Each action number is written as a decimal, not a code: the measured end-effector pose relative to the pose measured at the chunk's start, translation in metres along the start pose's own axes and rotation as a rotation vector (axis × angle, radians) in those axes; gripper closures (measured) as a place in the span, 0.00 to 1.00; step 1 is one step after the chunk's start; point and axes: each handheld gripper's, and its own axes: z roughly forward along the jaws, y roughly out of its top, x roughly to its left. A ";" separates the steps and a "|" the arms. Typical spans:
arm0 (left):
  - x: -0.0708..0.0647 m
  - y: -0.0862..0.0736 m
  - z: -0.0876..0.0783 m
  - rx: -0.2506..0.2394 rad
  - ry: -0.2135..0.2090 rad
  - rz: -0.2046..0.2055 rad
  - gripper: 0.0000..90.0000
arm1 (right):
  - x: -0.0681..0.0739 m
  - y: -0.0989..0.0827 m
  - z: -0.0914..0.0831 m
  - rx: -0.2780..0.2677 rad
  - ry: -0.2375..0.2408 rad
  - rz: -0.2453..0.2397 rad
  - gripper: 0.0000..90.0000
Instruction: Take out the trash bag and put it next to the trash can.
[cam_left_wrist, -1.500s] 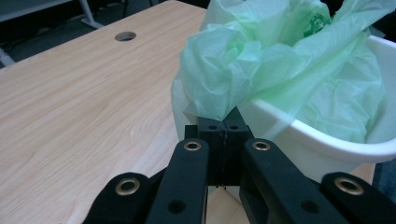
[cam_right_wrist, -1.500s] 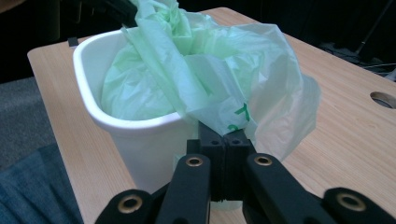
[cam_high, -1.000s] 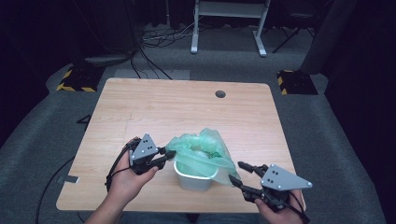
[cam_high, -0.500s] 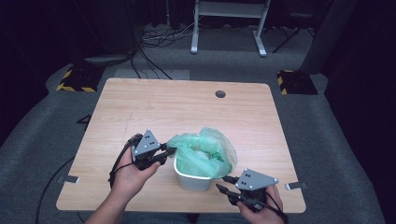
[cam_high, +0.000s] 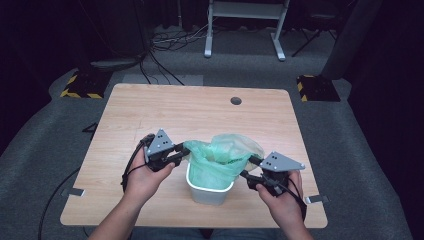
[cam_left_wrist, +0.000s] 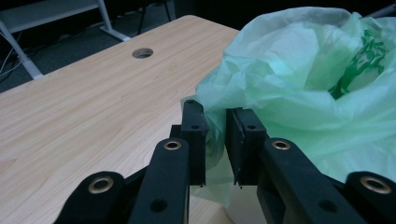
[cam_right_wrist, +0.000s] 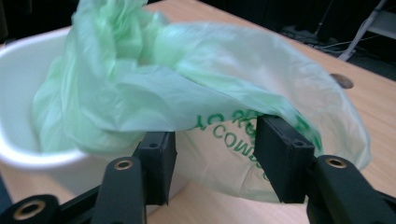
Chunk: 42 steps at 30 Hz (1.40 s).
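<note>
The person is lining the white bin (cam_high: 210, 187), sitting near the table's (cam_high: 150, 110) front edge, with a green bag (cam_high: 225, 155), which is billowing up out of the bin and draping over its rim.

At nine o'clock of the bin, the left gripper (cam_high: 182, 154) is pinching a fold of the bag's edge, jaws nearly together with film bunched between the pads (cam_left_wrist: 194, 135). At three o'clock, the right gripper (cam_high: 250, 167) is reaching in with its jaws standing apart; they have just been opening, and in the right gripper view the bag's hem is hanging between them, apparently unpressed.

Here is the risk as I'm reading it: this film is thin, translucent and crinkly, printed with darker green lettering, so it is slippery and easy to tear. If the left hand is pulling outward while the right has no hold, the bag could be sliding off the far rim or dragging the light plastic bin across the smooth wood-grain tabletop. A close on air instead of hem would be leaving the three o'clock side loose. The bin itself is looking rigid, glossy and round-cornered, its rolled lip giving the bag something to hook over, provided both sides are stretching evenly.
</note>
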 end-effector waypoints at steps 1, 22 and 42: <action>0.000 0.002 0.001 -0.003 0.007 0.011 0.87 | -0.002 0.003 0.001 -0.014 0.002 0.011 0.53; -0.026 0.025 0.027 -0.012 -0.116 0.059 0.93 | 0.021 0.050 0.059 -0.022 0.204 -0.040 0.29; -0.031 0.020 0.015 -0.067 -0.121 0.033 0.70 | 0.022 0.047 0.065 0.017 0.250 -0.102 0.97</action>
